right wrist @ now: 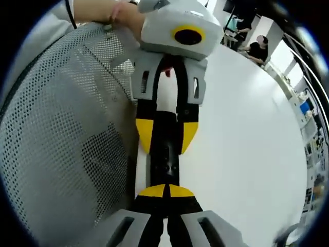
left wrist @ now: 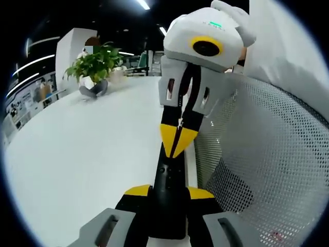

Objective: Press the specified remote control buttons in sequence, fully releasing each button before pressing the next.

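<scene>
Left gripper [left wrist: 169, 193] nearest lens, yellow-tipped jaws clamped on sides of remote [left wrist: 168, 180]. Remote black, slim, at table [left wrist: 92, 154] edge, beside mesh chair back [left wrist: 267, 170]. Right gripper [left wrist: 177, 141] over remote's far end, jaws together, tips touching remote face. Right gripper view: own jaws [right wrist: 165, 191] meet on remote [right wrist: 165, 154]; left gripper [right wrist: 165, 135] grips it beyond. Plant [left wrist: 95, 69] far across table from remote.

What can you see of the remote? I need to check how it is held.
The remote is a slim black bar with small dark buttons. The left gripper clamps one end between its yellow-tipped jaws, holding it above the white table. The right gripper, jaws shut, presses its tip on the remote's face.
</scene>
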`<action>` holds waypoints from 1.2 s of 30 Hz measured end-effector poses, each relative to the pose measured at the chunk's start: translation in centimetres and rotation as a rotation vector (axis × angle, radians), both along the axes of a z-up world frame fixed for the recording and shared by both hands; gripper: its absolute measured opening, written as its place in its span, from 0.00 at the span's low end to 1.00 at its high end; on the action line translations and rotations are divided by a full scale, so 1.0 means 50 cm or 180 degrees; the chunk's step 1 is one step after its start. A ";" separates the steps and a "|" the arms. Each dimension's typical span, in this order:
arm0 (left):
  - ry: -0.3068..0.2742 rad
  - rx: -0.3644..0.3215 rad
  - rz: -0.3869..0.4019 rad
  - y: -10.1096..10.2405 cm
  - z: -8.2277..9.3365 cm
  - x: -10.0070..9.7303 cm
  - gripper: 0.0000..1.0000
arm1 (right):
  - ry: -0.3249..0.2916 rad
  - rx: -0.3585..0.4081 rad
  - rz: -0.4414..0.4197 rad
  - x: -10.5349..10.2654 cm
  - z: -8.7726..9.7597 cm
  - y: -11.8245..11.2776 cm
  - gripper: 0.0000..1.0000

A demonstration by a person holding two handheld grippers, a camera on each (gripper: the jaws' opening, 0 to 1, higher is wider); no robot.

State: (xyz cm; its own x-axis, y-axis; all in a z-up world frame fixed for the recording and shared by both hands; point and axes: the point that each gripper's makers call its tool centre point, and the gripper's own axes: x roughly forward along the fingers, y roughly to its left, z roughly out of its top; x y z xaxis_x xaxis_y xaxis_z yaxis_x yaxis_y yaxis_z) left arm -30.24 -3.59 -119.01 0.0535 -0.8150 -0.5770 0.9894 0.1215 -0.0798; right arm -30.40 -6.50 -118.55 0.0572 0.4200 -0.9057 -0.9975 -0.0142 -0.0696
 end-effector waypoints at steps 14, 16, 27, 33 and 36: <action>0.0011 -0.0009 0.0018 -0.001 0.002 -0.001 0.25 | 0.0399 0.0740 -0.0731 0.002 0.015 0.011 0.00; 0.0011 -0.0011 0.0016 -0.002 0.003 -0.001 0.25 | 0.0375 0.0626 -0.0599 -0.003 0.009 0.016 0.00; 0.0012 -0.0011 0.0010 -0.002 0.002 -0.001 0.25 | 0.0226 0.0346 -0.0311 0.000 0.006 0.021 0.00; 0.0013 -0.0010 0.0010 -0.002 0.001 -0.001 0.25 | 0.0241 0.0280 -0.0331 0.001 0.004 0.018 0.00; 0.0012 -0.0009 0.0013 -0.002 0.001 -0.001 0.25 | 0.0198 0.0455 -0.0444 0.000 0.007 0.017 0.00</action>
